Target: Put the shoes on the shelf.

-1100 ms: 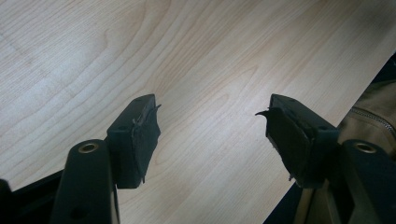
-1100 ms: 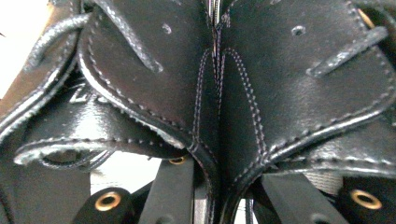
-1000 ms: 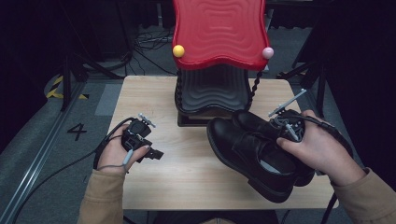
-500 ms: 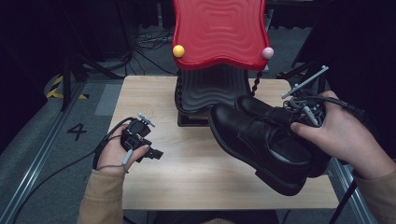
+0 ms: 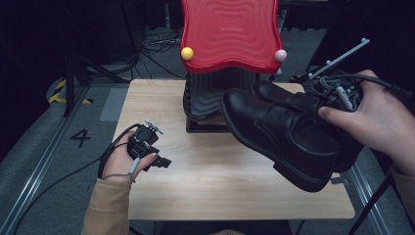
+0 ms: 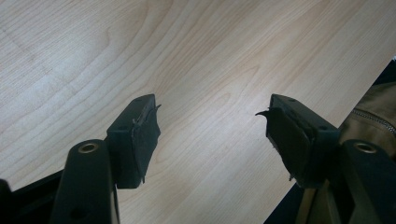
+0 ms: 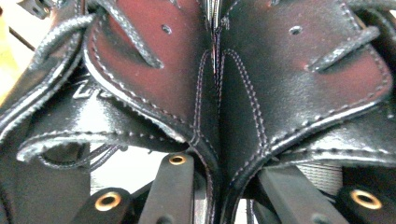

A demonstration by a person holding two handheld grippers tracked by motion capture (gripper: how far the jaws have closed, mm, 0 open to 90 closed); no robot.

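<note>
Right gripper [image 5: 337,100]: jaws are pinching the inner sides of two black shoes [image 5: 284,134] together, holding the pair tilted in the air above the worktop [image 5: 220,181], in front of the red stand [image 5: 230,34].
Left gripper [image 5: 147,149]: jaws are standing spread over bare wood near the worktop's left edge, gripping nothing.

Glossy black shoes [image 5: 284,134], a red wavy-ridged rack top [image 5: 230,32] and a pale wood-grain table [image 5: 215,181].
</note>
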